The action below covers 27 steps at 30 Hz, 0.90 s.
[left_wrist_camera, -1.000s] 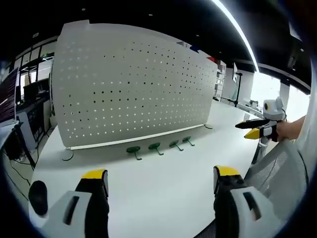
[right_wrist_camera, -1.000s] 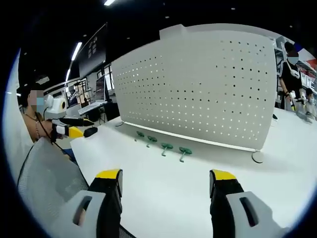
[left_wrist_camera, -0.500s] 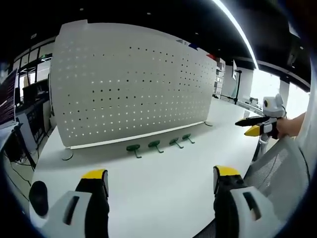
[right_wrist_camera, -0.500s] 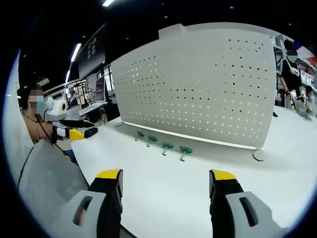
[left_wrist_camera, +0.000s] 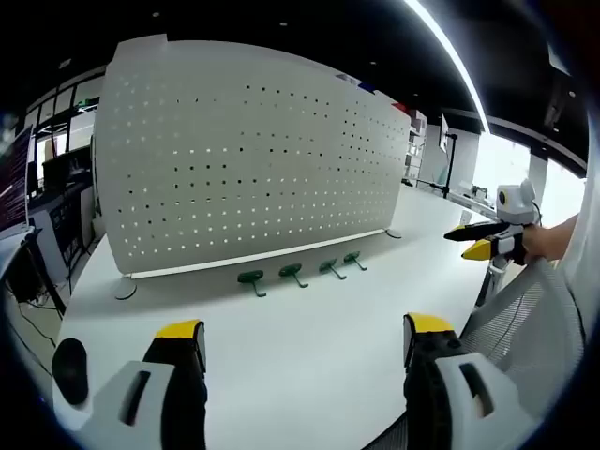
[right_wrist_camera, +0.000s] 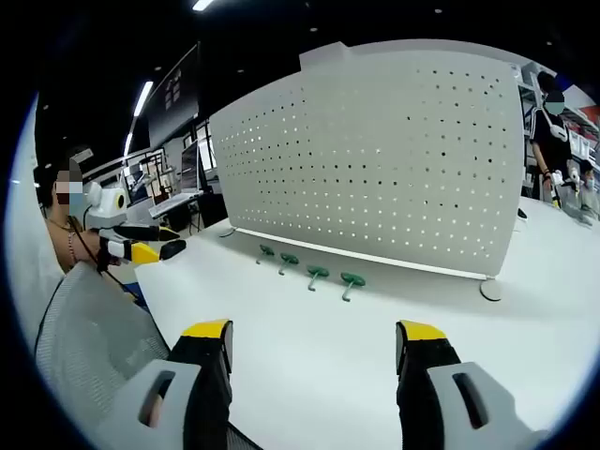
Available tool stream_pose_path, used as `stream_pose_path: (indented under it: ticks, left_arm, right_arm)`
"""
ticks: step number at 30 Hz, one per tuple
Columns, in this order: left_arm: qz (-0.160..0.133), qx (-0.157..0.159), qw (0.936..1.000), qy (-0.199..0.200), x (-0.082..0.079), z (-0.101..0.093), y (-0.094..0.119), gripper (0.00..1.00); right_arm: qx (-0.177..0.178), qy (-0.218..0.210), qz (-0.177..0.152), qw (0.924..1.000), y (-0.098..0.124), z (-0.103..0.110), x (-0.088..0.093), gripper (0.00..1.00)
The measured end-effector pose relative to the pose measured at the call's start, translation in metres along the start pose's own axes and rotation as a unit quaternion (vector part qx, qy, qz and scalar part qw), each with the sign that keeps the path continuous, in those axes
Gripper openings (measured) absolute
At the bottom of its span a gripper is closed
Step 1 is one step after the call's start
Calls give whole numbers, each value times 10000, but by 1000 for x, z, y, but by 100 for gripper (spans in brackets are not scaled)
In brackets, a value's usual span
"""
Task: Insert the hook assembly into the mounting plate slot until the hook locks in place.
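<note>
Both claws hang back over the near edge of the desk [left_wrist_camera: 309,366], nothing grabbed yet. Left claw [left_wrist_camera: 305,342]: jaws spread wide, released, bare desk between them. Right claw [right_wrist_camera: 314,342]: same story, jaws apart and empty. In the left gripper view the right claw also shows far off by a mesh chair back [left_wrist_camera: 525,314], in a hand; in the right gripper view the left claw shows likewise.

Landmark is the pegboard [left_wrist_camera: 244,159], upright at the back of the desk, w/ rows of small holes. Four green hooks [left_wrist_camera: 251,277] lie in a row on the desk just in front of the pegboard's bottom edge, apart from each other, not touching the board. Same row in the right gripper view, hooks [right_wrist_camera: 352,279] near the pegboard [right_wrist_camera: 375,159]. Both claws well short of that row.

Judgement: task barely begun, the reach and the grasp are still to come.

Risks from here: hooks are small and lie flat, so a closing claw could skid one along the desk or knock its neighbour. A crooked grip means the prongs miss the holes. Pushing hard could rock the free-standing board, since no claw steadies it. Swinging in close could also put the other hooks out of view.
</note>
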<state>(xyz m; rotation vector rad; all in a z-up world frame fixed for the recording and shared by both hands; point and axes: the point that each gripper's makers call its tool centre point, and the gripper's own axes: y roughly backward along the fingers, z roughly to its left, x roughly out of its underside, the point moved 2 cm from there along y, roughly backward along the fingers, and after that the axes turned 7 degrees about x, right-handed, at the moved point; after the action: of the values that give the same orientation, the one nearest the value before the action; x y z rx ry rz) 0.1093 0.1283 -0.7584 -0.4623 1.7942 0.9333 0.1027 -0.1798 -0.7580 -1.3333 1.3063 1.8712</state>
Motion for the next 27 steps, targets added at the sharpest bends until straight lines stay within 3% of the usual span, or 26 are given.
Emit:
stream_pose_path:
  ticks: [27]
  left_arm:
    - [-1,-9,10000,-81,-3,-1,0,88]
  right_arm:
    - [54,-31,-81,9999,1,-3,-6,68]
